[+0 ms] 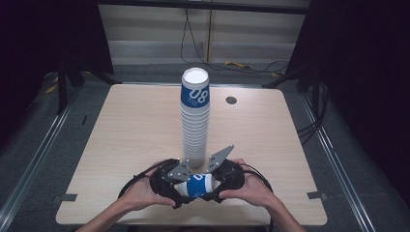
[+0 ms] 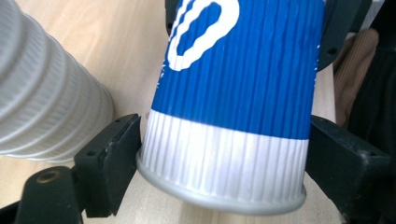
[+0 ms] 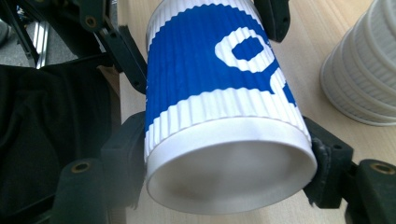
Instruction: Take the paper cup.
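Observation:
A blue-and-white ribbed paper cup (image 1: 198,185) lies on its side, held just above the table's front edge between both grippers. My left gripper (image 1: 180,187) grips its wide rim end, and in the left gripper view (image 2: 224,154) both black pads press the white band of the cup (image 2: 233,93). My right gripper (image 1: 213,187) holds the narrow base end. In the right gripper view (image 3: 226,158) the pads clamp the cup (image 3: 210,84), whose recessed bottom faces the camera. Just behind stands a tall stack of upturned cups (image 1: 195,121), topped by a blue one.
The stack's white ribbed base (image 2: 46,102) (image 3: 364,79) stands close beside the held cup. The wooden table (image 1: 121,145) has a round cable hole (image 1: 231,100) at the back right. Cables lie on the floor beyond the table. Dark curtains flank both sides.

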`<action>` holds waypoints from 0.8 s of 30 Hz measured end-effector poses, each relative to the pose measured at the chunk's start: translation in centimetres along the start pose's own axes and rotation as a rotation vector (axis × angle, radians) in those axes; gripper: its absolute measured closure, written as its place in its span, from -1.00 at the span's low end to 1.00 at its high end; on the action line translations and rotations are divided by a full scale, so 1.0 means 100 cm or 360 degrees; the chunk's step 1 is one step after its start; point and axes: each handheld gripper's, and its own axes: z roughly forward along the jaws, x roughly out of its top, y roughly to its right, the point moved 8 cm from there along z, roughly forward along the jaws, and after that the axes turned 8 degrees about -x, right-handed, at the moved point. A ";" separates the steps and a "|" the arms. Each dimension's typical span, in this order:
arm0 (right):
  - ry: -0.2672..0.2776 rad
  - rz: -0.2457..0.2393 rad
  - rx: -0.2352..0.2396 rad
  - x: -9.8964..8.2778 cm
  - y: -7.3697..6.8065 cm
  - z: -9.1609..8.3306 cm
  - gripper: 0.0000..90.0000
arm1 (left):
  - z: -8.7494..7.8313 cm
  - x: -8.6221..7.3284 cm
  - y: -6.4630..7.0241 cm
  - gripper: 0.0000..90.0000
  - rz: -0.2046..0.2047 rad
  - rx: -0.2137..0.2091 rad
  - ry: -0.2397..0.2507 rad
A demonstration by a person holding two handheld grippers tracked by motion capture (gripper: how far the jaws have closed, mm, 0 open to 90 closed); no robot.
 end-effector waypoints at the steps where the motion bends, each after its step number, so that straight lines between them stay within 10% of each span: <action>1: 0.0012 -0.0017 -0.0006 0.000 0.001 -0.001 -0.37 | -0.002 0.001 0.000 -0.65 -0.0017 -0.0004 0.0017; 24: 0.0158 0.0256 -0.0143 -0.021 0.027 -0.009 -0.38 | -0.043 -0.015 -0.028 -0.54 -0.0375 0.0095 0.0649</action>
